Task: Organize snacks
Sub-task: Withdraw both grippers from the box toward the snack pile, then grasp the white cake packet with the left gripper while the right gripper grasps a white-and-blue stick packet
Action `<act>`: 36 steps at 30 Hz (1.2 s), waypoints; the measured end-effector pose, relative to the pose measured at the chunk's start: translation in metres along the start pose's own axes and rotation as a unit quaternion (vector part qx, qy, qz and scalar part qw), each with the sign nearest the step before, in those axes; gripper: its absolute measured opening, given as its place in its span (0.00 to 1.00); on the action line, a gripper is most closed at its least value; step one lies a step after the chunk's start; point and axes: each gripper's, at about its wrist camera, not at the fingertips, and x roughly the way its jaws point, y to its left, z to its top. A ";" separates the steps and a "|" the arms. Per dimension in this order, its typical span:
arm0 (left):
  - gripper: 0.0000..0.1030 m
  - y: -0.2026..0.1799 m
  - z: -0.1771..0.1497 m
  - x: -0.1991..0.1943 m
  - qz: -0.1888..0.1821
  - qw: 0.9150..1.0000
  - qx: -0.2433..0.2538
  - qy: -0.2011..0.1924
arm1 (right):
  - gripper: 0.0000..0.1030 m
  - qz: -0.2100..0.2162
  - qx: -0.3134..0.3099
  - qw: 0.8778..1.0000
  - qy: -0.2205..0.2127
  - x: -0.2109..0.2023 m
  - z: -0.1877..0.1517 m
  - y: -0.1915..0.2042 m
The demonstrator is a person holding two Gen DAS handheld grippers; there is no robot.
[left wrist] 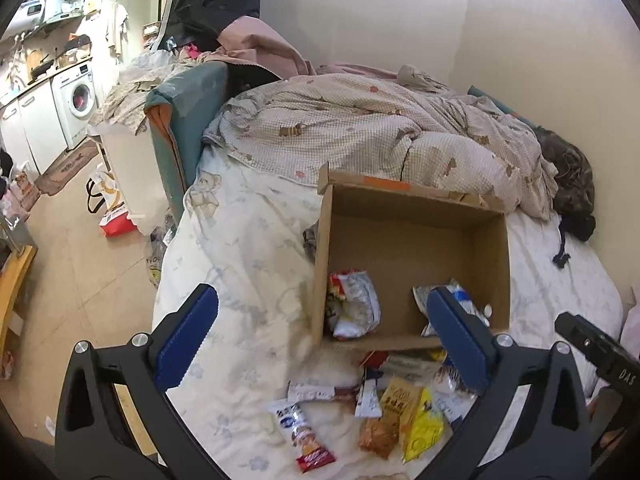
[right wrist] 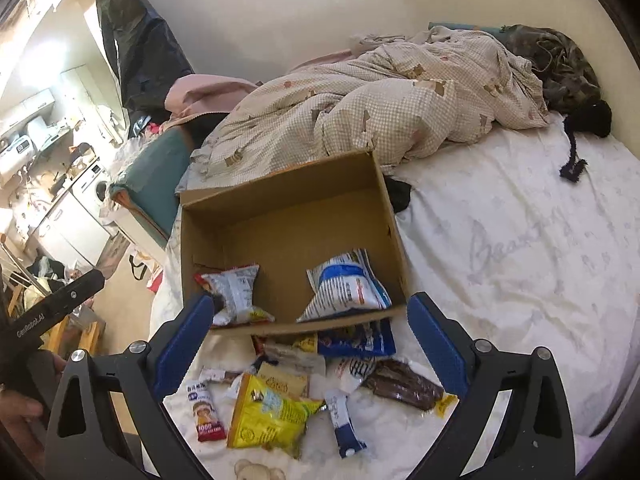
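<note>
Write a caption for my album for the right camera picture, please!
Open right tool above snack packets on the bed, with two bags already in the cardboard box.

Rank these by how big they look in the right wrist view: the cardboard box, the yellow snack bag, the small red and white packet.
1. cardboard box
2. yellow snack bag
3. red and white packet
The bag lies nearer the camera, yet the box still looks far larger.

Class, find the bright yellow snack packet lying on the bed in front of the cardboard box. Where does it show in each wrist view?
Left wrist view: the yellow snack packet lies low, right of centre, near the right blue pad.
Right wrist view: it lies low, left of centre, more spread out.
Shared landmark: the cardboard box just beyond it.
</note>
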 end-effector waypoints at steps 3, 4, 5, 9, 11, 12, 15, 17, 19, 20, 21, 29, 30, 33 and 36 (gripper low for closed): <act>1.00 0.005 -0.011 -0.002 0.005 1.000 0.002 0.017 | 0.97 0.001 0.007 1.000 0.007 -0.005 -0.009 -0.002; 1.00 0.007 -0.015 -0.001 0.010 1.000 0.004 0.024 | 0.97 -0.001 0.013 1.000 0.010 -0.006 -0.012 -0.004; 1.00 0.008 -0.019 0.001 0.022 0.999 0.007 0.034 | 0.97 -0.003 0.018 1.000 0.011 -0.008 -0.016 -0.006; 1.00 0.030 -0.032 0.017 0.050 0.994 -0.026 0.093 | 0.97 0.003 0.030 0.999 0.019 -0.011 -0.027 -0.007; 1.00 0.041 -0.041 0.025 0.053 0.990 -0.055 0.120 | 0.97 0.014 0.033 0.999 0.028 -0.009 -0.031 -0.008; 1.00 0.044 -0.044 0.028 0.055 0.988 -0.061 0.128 | 0.97 0.014 0.032 0.999 0.032 -0.008 -0.032 -0.007; 1.00 0.051 -0.065 0.045 0.061 0.979 -0.080 0.178 | 0.97 0.010 0.030 0.999 0.042 -0.004 -0.036 -0.006; 1.00 0.053 -0.085 0.061 0.065 0.968 -0.094 0.222 | 0.97 0.020 0.041 0.998 0.051 -0.001 -0.037 -0.009; 0.95 0.051 -0.101 0.077 0.068 0.959 -0.096 0.260 | 0.97 0.032 0.063 0.996 0.061 0.002 -0.038 -0.016; 0.87 0.049 -0.108 0.085 0.069 0.954 -0.088 0.276 | 0.97 0.034 0.080 0.994 0.067 0.004 -0.039 -0.023; 0.83 0.044 -0.115 0.094 0.070 0.951 -0.077 0.292 | 0.97 0.031 0.088 0.993 0.072 0.006 -0.040 -0.027; 0.65 0.024 -0.138 0.116 0.064 0.941 -0.052 0.328 | 0.75 -0.048 0.095 0.967 0.233 0.061 -0.075 -0.061; 0.65 0.023 -0.139 0.118 0.066 0.941 -0.051 0.329 | 0.75 -0.049 0.092 0.963 0.248 0.069 -0.079 -0.061; 0.65 0.020 -0.142 0.125 0.069 0.937 -0.052 0.339 | 0.74 -0.062 0.067 0.957 0.276 0.088 -0.086 -0.054; 0.65 0.018 -0.145 0.130 0.072 0.934 -0.046 0.348 | 0.74 -0.063 0.041 0.953 0.294 0.103 -0.091 -0.044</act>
